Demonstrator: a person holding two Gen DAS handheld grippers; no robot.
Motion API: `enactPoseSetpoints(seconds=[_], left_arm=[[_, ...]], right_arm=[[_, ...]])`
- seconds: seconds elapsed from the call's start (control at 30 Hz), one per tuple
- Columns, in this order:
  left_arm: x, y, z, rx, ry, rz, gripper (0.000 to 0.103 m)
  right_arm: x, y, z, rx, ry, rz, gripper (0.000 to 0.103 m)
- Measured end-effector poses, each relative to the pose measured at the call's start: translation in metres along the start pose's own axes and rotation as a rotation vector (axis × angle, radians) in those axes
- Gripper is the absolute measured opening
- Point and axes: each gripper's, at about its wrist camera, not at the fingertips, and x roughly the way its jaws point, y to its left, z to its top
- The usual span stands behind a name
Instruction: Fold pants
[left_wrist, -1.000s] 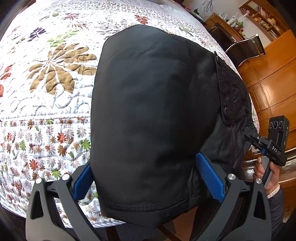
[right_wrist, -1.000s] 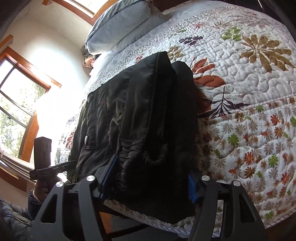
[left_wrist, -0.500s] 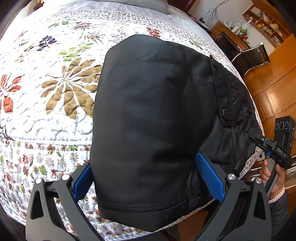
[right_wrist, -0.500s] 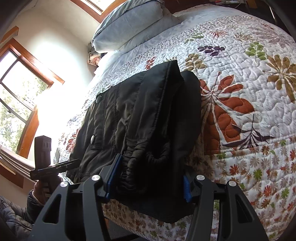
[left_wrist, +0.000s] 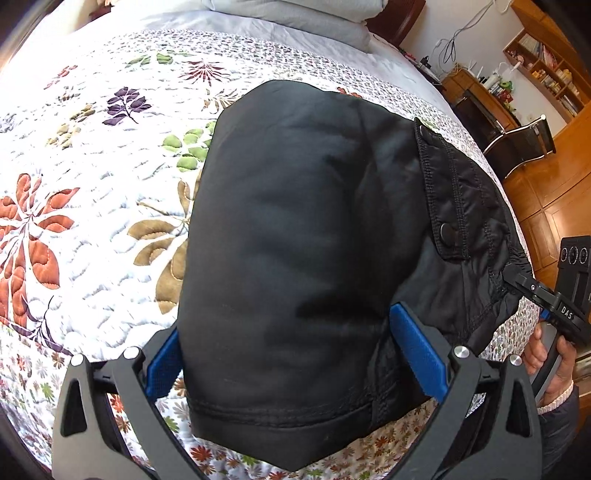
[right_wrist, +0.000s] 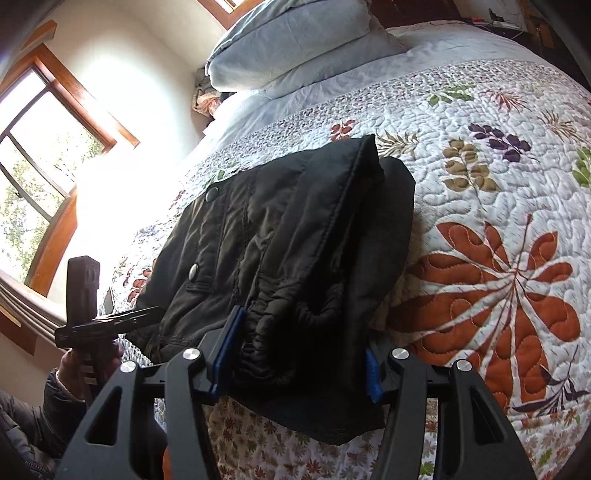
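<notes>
Folded black pants (left_wrist: 295, 240) on floral quilt (left_wrist: 92, 221), left gripper (left_wrist: 291, 354) and "DAS"-marked right gripper (right_wrist: 295, 350) both pinching them

Bright daylight, window (right_wrist: 40, 155) glare blown out, strong fisheye edge curvature, dark corners, sharp focus

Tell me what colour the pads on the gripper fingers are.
Blue pads on black fingers, clearest in the left wrist view, either side of the black pants.

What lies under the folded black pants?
The white floral quilted bedspread shows all around the folded black pants; whatever lies directly beneath them is covered.
</notes>
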Motion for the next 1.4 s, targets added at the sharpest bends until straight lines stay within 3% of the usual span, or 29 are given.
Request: enactPoseSetpoints(seconds=[0.27,0.4,0.47,0.6,0.9,0.97,1.13,1.23,1.33,1.4], left_arm=[[-0.006,0.031,0.009,-0.082,-0.034,-0.026,0.100],[-0.006,0.029,0.010,-0.077,-0.043,-0.009,0.100],[-0.001,0.017,0.017,-0.063,-0.044,-0.001,0.100],[0.001,0.011,0.015,-0.038,-0.058,0.027,0.101],[0.011,0.020,0.049,-0.071,-0.057,0.043,0.100],[0.013,0.019,0.053,-0.067,-0.055,0.045,0.101],[0.020,0.008,0.057,-0.026,-0.074,0.045,0.101],[0.020,0.008,0.056,-0.026,-0.076,0.051,0.101],[0.020,0.006,0.055,-0.027,-0.080,0.059,0.101],[0.019,0.005,0.055,-0.026,-0.081,0.061,0.101]], right_arm=[[0.015,0.040,0.030,-0.161,-0.010,-0.027,0.056],[0.030,0.027,0.033,-0.115,0.028,-0.047,0.056],[0.035,0.015,0.029,-0.073,0.049,-0.056,0.064],[0.032,-0.001,0.022,-0.009,0.019,-0.013,0.068],[0.058,0.001,0.058,-0.035,0.010,-0.046,0.068],[0.058,-0.004,0.056,0.004,0.013,-0.051,0.072],[0.019,0.008,0.039,-0.088,-0.091,-0.188,0.079],[0.001,0.016,0.033,-0.107,-0.124,-0.130,0.079],[0.010,0.024,0.037,-0.112,-0.066,-0.054,0.070],[0.024,0.029,0.039,-0.131,-0.031,-0.077,0.066]])
